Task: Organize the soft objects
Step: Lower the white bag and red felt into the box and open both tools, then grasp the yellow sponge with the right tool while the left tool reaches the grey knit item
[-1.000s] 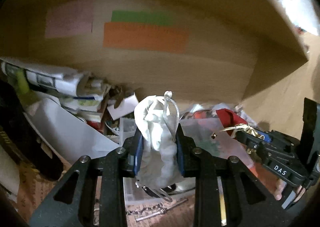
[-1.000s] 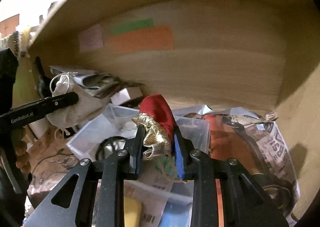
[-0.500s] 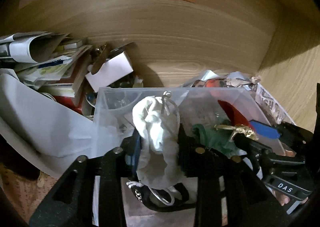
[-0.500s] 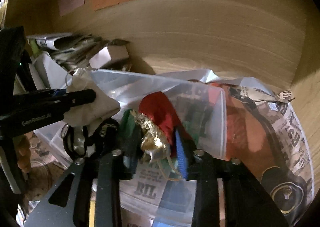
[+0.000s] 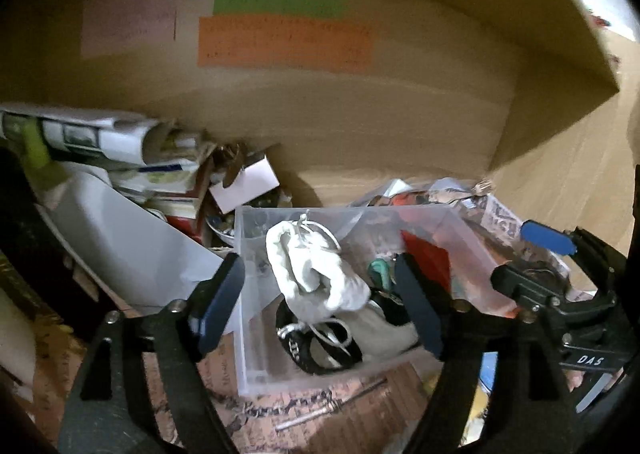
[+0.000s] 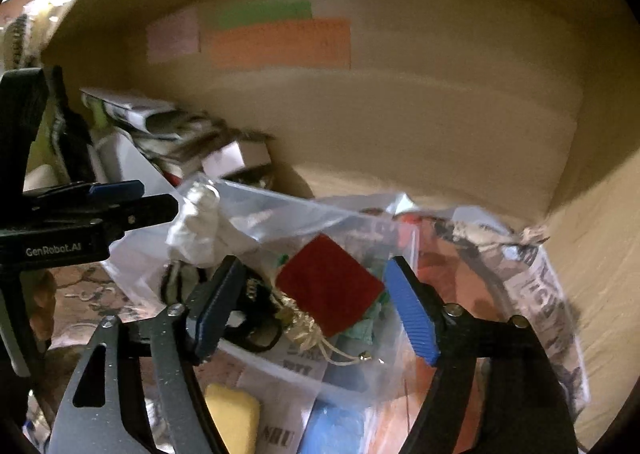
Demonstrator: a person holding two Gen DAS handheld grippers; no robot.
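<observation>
A clear plastic bin sits inside a wooden shelf bay. A white drawstring pouch lies in the bin, free between the jaws of my open left gripper. A red pouch with a gold drawstring top lies in the same bin, between the jaws of my open right gripper. The white pouch also shows in the right wrist view. The right gripper appears at the right of the left wrist view, and the left gripper at the left of the right wrist view.
Black straps and a green item also lie in the bin. Rolled papers and small boxes pile at the left. Newspaper and a plastic bag lie at the right. A yellow sponge sits in front. Coloured notes stick on the back wall.
Both grippers have opened and pulled back. The white pouch and the red pouch have dropped out of the jaws and now lie in the clear bin.
</observation>
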